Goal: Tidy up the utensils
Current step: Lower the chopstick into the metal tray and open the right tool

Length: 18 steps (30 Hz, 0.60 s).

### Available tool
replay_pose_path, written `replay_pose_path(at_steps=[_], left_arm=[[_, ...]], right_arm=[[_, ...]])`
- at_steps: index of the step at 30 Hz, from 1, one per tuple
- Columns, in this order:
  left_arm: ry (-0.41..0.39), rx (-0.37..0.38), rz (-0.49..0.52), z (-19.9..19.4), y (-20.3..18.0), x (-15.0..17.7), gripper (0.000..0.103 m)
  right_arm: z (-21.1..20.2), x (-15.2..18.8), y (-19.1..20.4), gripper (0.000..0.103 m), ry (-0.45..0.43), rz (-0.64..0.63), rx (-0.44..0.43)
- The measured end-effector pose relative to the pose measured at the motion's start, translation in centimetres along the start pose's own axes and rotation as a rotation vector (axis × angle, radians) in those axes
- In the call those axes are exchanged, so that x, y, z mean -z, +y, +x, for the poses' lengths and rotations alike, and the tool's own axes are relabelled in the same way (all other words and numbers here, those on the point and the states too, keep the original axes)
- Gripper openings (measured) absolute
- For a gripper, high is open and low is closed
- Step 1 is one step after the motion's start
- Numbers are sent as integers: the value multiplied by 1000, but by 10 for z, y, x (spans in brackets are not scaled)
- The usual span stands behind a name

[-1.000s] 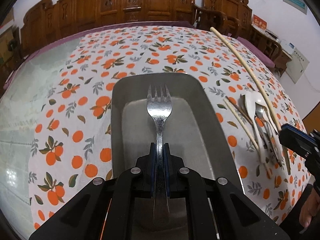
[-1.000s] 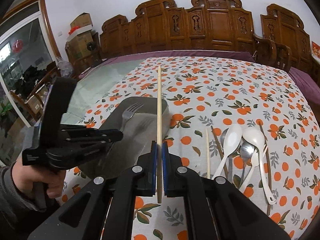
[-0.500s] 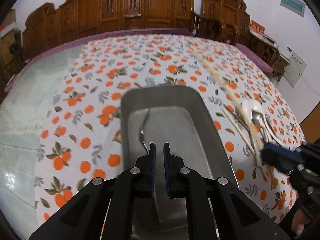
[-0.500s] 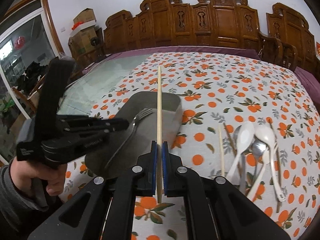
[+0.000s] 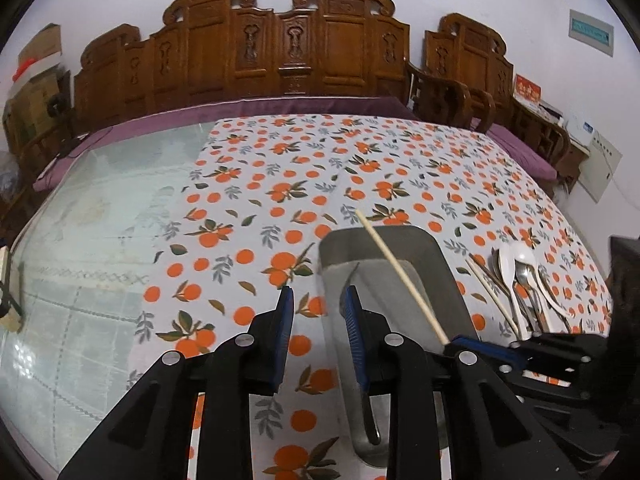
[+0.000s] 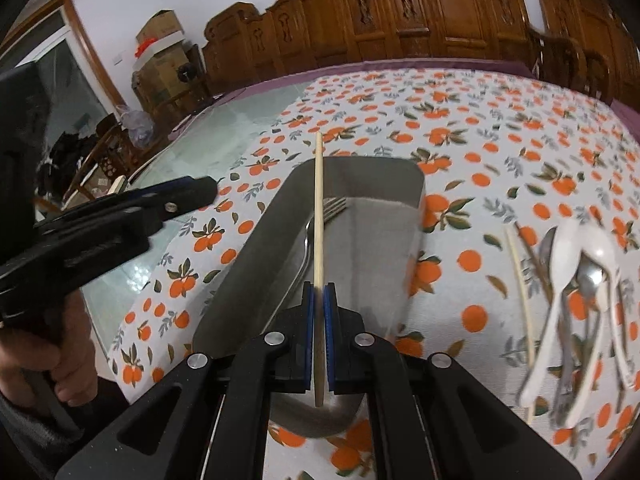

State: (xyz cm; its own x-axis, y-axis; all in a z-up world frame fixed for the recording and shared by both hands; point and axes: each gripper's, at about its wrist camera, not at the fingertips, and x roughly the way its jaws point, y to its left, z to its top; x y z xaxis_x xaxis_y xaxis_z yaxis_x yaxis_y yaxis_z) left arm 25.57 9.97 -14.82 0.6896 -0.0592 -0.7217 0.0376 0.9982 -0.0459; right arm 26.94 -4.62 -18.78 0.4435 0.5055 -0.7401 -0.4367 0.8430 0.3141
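Over a metal tray point(image 6: 376, 248) on an orange-print tablecloth point(image 5: 280, 184), the right gripper point(image 6: 319, 332) stays clamped on a single chopstick point(image 6: 318, 216), held lengthwise above the tray, apparently to lay it beside the fork point(image 6: 316, 224) already inside. Left gripper point(image 5: 316, 308), jaws just opened w/ nothing between them, hangs off the tray's left edge, prob. clear of the drop. Remaining utensils, incl. white spoons point(image 6: 568, 280), metal spoons and another chopstick point(image 6: 520, 280), lie in a cluster to the right, awaiting sorting.
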Motion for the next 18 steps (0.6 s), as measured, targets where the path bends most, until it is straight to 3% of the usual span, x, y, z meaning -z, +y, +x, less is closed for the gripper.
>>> replay_pose_path(at_steps=[6, 11, 17, 18], left_arm=[[-7, 8, -22, -3, 7, -2, 25], [-6, 8, -27, -4, 7, -1, 26], [-6, 23, -15, -6, -1, -1, 34], [-10, 29, -7, -8, -6, 0, 41]], right_arm=[[15, 3, 3, 7, 22, 12, 20], [16, 2, 3, 8, 7, -20, -15], [-18, -1, -9, 8, -58, -81, 0], [-24, -1, -13, 8, -68, -89, 10]])
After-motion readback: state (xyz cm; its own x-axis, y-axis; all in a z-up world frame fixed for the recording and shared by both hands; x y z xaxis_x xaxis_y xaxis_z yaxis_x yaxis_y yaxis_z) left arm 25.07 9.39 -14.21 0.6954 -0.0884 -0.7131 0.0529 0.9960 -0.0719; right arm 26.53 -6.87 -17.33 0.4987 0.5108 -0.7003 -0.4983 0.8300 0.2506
